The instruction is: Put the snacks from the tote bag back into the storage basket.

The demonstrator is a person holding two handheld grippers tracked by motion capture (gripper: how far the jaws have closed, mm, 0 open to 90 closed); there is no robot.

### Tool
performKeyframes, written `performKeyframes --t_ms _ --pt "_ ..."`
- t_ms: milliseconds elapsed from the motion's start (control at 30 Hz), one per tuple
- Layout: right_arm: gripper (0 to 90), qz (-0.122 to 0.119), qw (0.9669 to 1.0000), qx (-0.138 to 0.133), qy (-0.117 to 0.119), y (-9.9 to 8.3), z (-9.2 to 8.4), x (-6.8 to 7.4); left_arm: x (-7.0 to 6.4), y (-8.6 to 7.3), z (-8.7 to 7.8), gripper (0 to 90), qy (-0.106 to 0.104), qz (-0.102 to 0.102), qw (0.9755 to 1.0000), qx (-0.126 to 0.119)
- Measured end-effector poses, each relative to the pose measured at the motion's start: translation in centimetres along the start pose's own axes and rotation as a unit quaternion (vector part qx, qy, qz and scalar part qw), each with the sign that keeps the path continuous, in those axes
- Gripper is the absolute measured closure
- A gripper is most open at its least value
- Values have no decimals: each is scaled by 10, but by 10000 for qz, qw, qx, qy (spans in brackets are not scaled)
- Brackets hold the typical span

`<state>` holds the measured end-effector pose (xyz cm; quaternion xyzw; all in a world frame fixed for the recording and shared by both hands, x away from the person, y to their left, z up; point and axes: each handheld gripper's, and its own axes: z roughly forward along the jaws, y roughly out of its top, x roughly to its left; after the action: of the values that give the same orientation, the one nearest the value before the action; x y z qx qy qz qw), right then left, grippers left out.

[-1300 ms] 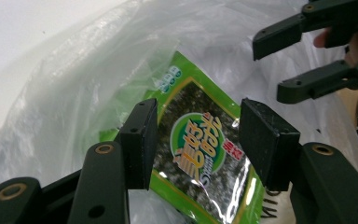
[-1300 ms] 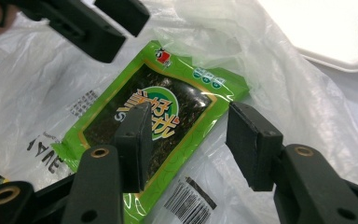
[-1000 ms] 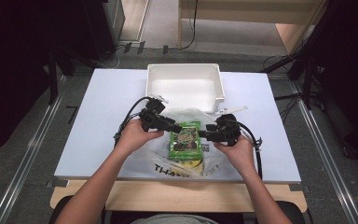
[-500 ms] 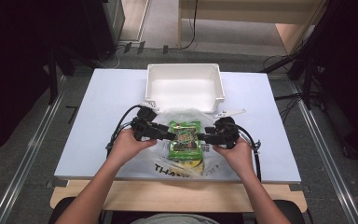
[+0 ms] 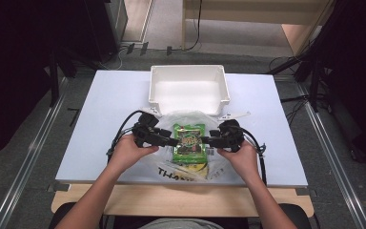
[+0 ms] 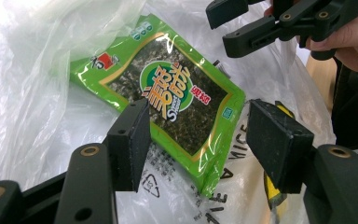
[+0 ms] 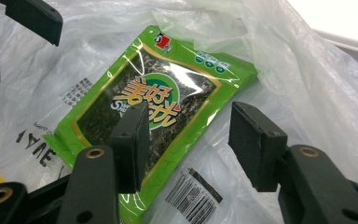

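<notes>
From the high view I see the green seaweed snack packet (image 5: 189,141) lying on a crumpled plastic bag (image 5: 190,164) near the desk's (image 5: 100,119) front edge, long axis running front to back, between my left tool (image 5: 171,140) and right tool (image 5: 209,141).

In the left gripper view my jaws gape, released, straddling the packet's near corner.

In the right gripper view my jaws stand apart too, holding nothing, the packet just ahead.

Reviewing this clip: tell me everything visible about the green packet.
The green packet is a flat, glossy foil-like pouch with gold trim, a dark seaweed-like picture and a round green logo with yellow characters. It looks sealed and lies face up on a crinkled white plastic bag, below the white bin. Both grippers, left and right, flank it with jaws open, neither clamping it.
</notes>
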<state>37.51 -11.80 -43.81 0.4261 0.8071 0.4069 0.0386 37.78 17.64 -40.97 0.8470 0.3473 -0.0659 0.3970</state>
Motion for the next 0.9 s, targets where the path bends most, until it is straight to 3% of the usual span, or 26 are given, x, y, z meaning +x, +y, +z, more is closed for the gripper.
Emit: performKeyframes --t_ms 200,467,533,700,900 --pt "492 -32 10000 31 37 -1 1 1 3 -6 1 406 46 -90 9999 67" --pt "493 -19 10000 30 7 -3 -2 -2 5 -10 4 422 94 -52 9999 76" --pt "497 6 10000 38 -15 -3 -2 -3 4 -11 5 464 127 -84 9998 87" --pt "503 43 10000 44 -26 -4 -3 -2 2 -15 11 711 150 -87 9997 147" --pt "506 34 10000 63 -24 -4 -1 -1 0 -16 21 821 107 -100 9996 250"
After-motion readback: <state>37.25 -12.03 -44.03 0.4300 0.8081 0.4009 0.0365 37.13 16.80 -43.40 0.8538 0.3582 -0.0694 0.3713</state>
